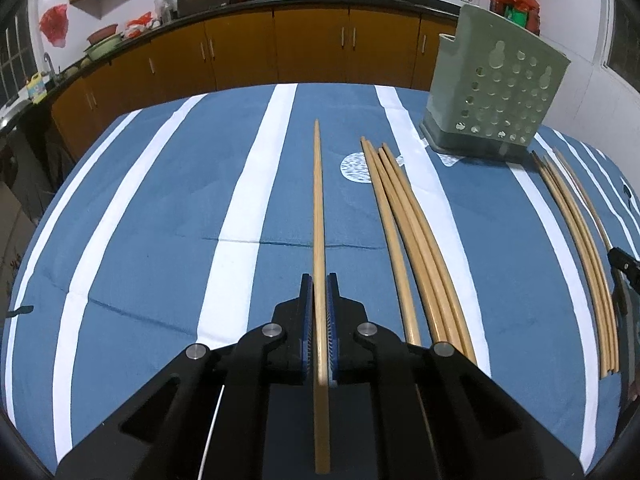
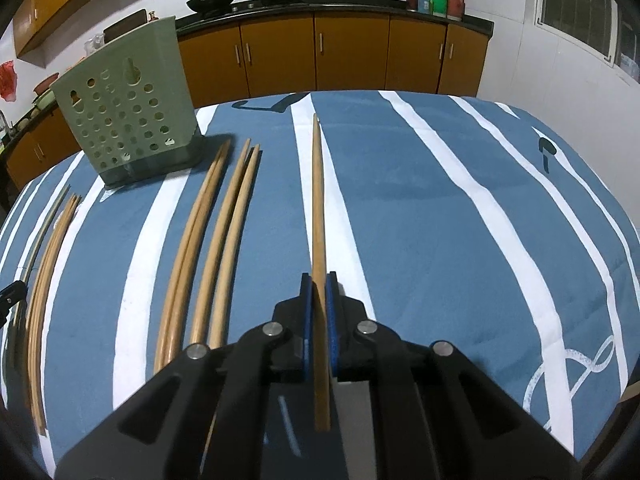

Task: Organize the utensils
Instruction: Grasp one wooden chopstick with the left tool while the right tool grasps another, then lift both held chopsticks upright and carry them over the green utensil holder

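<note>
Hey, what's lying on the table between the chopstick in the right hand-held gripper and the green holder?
In the right wrist view, four loose chopsticks lie on the striped cloth between the held chopstick and the green holder.

The table (image 1: 160, 208) is covered with a blue cloth (image 2: 420, 216) with white stripes. A green holder (image 1: 496, 92) full of round holes stands upright on it toward the far edge. Two bundles of wooden chopsticks lie flat on the cloth, running from the holder toward the near edge: four chopsticks (image 1: 412, 232) and another bunch (image 1: 580, 232) well apart.
</note>
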{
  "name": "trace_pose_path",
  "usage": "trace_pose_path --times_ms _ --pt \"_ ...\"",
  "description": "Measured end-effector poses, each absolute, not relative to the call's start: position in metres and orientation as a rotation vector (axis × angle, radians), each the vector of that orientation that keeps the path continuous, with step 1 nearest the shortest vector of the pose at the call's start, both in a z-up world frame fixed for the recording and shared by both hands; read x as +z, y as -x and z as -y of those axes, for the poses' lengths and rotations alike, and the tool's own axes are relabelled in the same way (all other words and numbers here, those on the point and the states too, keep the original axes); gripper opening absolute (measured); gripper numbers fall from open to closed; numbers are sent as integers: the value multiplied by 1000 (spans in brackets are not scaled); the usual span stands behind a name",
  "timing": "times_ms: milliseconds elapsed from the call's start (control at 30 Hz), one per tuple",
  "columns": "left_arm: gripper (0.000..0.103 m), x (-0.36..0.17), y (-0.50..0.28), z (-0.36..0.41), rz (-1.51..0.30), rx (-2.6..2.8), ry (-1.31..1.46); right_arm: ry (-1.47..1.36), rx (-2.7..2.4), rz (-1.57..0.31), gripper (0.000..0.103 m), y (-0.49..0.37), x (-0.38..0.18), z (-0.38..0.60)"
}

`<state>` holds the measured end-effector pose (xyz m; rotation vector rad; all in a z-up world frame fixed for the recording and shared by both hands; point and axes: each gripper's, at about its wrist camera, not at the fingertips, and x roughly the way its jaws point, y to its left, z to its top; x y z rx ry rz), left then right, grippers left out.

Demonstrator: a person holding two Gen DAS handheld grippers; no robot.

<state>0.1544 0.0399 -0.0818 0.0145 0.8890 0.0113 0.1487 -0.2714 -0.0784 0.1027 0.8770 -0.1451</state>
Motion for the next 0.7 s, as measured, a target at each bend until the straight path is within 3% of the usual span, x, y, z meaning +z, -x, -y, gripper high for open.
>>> trace_pose_path --times_ms 367,700 --pt "7 -78 -146 -41 -899 -6 -8 -114 -134 -867 8 -142 -72 273" --pt "7 9 -138 -57 -659 -10 23 -118 -120 -594 8 -130 26 280"
